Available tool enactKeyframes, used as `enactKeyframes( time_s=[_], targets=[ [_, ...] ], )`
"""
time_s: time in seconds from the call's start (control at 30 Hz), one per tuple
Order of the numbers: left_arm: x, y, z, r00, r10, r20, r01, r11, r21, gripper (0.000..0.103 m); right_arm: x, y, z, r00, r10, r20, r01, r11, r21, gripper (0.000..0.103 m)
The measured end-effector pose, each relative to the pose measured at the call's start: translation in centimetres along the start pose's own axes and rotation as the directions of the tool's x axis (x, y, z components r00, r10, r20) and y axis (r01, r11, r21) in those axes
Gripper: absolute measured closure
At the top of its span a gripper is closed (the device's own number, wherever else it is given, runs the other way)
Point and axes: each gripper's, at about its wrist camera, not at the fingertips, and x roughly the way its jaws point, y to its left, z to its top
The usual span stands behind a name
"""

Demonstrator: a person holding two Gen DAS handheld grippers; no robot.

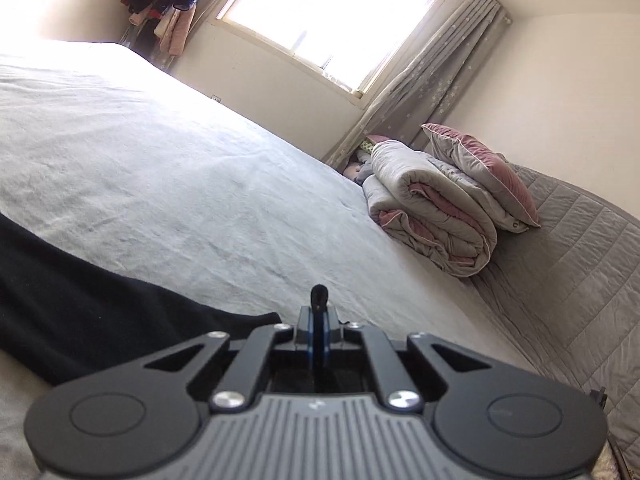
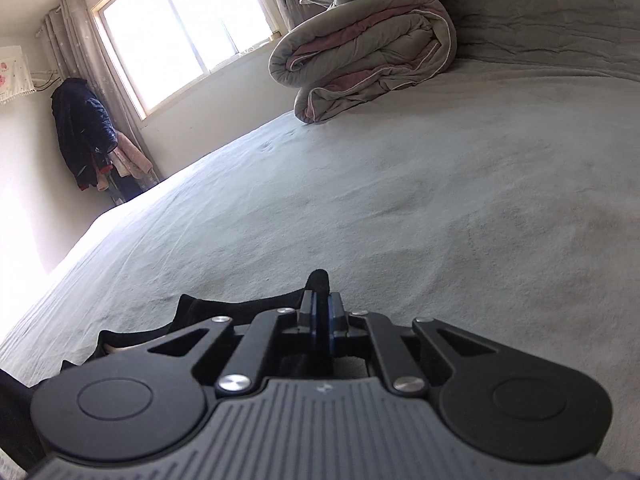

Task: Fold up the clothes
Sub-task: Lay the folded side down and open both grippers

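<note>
A black garment (image 1: 80,312) lies on the light grey bed sheet (image 1: 180,184), running off to the left in the left wrist view. My left gripper (image 1: 320,318) is shut, and a small fold of the black cloth pokes out past its fingertips. In the right wrist view the same black garment (image 2: 192,314) spreads low and to the left behind the jaws. My right gripper (image 2: 321,306) is shut on an edge of it, with a black tuft standing above the tips. The rest of the garment is hidden under both gripper bodies.
A folded grey and pink quilt (image 1: 432,208) with a pillow (image 1: 480,172) on top sits at the head of the bed, also seen as the quilt (image 2: 360,52). A bright window (image 1: 332,12), grey curtains (image 1: 432,80) and hanging coats (image 2: 84,132) line the far wall.
</note>
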Motion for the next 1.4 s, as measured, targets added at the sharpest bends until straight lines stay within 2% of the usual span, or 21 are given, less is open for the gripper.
enactKeyframes(
  time_s=[0.1, 0.17, 0.2, 0.27, 0.3, 0.33, 0.4, 0.47, 0.53, 0.67, 0.7, 0.73, 0.77, 0.8, 0.83, 0.9, 1.0, 1.17, 1.23, 1.27, 1.4],
  targets=[
    [2.3, 1.0, -0.1, 0.997, 0.055, -0.061, -0.054, 0.998, 0.025, 0.097, 0.5, -0.6, -0.1, 1.000, 0.006, -0.012, -0.005, 0.998, 0.063, 0.097],
    [4.2, 1.7, -0.7, 0.980, 0.111, -0.168, -0.110, 0.994, 0.014, 0.090, 0.6, -0.4, -0.1, 1.000, 0.005, -0.019, -0.004, 0.997, 0.073, 0.097],
    [4.9, 2.1, -1.1, 0.970, 0.129, -0.205, -0.131, 0.991, 0.006, 0.082, 0.7, -0.3, -0.1, 1.000, 0.006, -0.024, -0.004, 0.997, 0.072, 0.095],
    [4.4, 2.4, -1.6, 0.973, 0.131, -0.191, -0.134, 0.991, -0.004, 0.079, 0.5, -0.1, 0.1, 0.999, 0.010, -0.036, -0.007, 0.998, 0.065, 0.091],
    [4.0, 2.4, -1.7, 0.976, 0.129, -0.176, -0.133, 0.991, -0.009, 0.073, 0.3, 0.0, 0.3, 0.999, 0.012, -0.040, -0.010, 0.998, 0.061, 0.086],
    [3.6, 2.4, -1.8, 0.978, 0.132, -0.163, -0.136, 0.991, -0.013, 0.069, 0.0, 0.1, 0.5, 0.999, 0.014, -0.047, -0.012, 0.999, 0.050, 0.086],
    [2.7, 1.9, -1.8, 0.979, 0.155, -0.130, -0.154, 0.988, 0.017, 0.069, -0.6, 0.4, 0.8, 0.998, 0.017, -0.058, -0.015, 1.000, 0.027, 0.085],
    [1.9, 1.0, -1.9, 0.983, 0.158, -0.092, -0.152, 0.986, 0.068, 0.069, -1.4, 0.7, 1.2, 0.998, 0.018, -0.060, -0.017, 1.000, 0.011, 0.085],
    [1.5, 0.3, -2.1, 0.990, 0.111, -0.082, -0.103, 0.990, 0.095, 0.070, -2.2, 1.3, 1.3, 0.997, 0.027, -0.066, -0.028, 1.000, -0.014, 0.085],
    [2.1, -0.7, -2.9, 0.989, 0.020, -0.146, -0.001, 0.991, 0.131, 0.070, -3.6, 3.8, 0.3, 0.994, 0.044, -0.098, -0.057, 0.988, -0.141, 0.085],
    [2.6, -0.9, -3.3, 0.984, 0.027, -0.175, -0.001, 0.989, 0.150, 0.069, -3.7, 4.4, -0.1, 0.993, 0.046, -0.111, -0.066, 0.981, -0.180, 0.085],
    [3.2, -1.0, -3.8, 0.975, 0.071, -0.209, -0.031, 0.982, 0.187, 0.071, -3.9, 4.9, -0.6, 0.991, 0.048, -0.124, -0.074, 0.973, -0.218, 0.085],
    [3.6, -1.1, -4.3, 0.967, 0.132, -0.219, -0.078, 0.968, 0.237, 0.077, -4.1, 5.4, -1.3, 0.989, 0.045, -0.139, -0.080, 0.963, -0.257, 0.085],
    [3.6, -1.3, -4.5, 0.960, 0.198, -0.197, -0.138, 0.949, 0.283, 0.101, -4.1, 5.7, -1.8, 0.988, 0.029, -0.154, -0.074, 0.954, -0.292, 0.085],
    [3.3, -1.5, -4.3, 0.954, 0.246, -0.169, -0.189, 0.936, 0.298, 0.100, -4.0, 5.9, -2.4, 0.986, 0.011, -0.167, -0.066, 0.943, -0.326, 0.085],
    [2.3, -1.2, -3.7, 0.945, 0.298, -0.137, -0.255, 0.930, 0.264, 0.100, -4.0, 5.7, -3.2, 0.983, -0.029, -0.182, -0.039, 0.932, -0.359, 0.085],
    [0.7, -0.1, -2.7, 0.940, 0.319, -0.123, -0.292, 0.935, 0.199, 0.076, -4.8, 5.4, -3.5, 0.982, -0.030, -0.184, -0.035, 0.939, -0.342, 0.085],
    [-2.0, 1.2, -1.6, 0.929, 0.356, -0.096, -0.344, 0.930, 0.127, 0.056, -6.5, 6.2, -3.2, 0.984, -0.014, -0.175, -0.040, 0.952, -0.302, 0.085],
    [-3.1, 1.6, -1.1, 0.924, 0.373, -0.078, -0.366, 0.926, 0.095, 0.046, -7.1, 6.7, -3.1, 0.986, -0.004, -0.166, -0.045, 0.956, -0.291, 0.078],
    [-3.5, 1.7, -1.0, 0.922, 0.380, -0.070, -0.374, 0.923, 0.085, 0.044, -7.5, 7.0, -3.2, 0.987, 0.005, -0.159, -0.050, 0.958, -0.281, 0.068],
    [-4.6, 2.7, -0.5, 0.907, 0.420, -0.044, -0.418, 0.907, 0.050, 0.033, -8.7, 8.5, -3.3, 0.988, 0.034, -0.149, -0.072, 0.964, -0.258, 0.065]
  ],
)
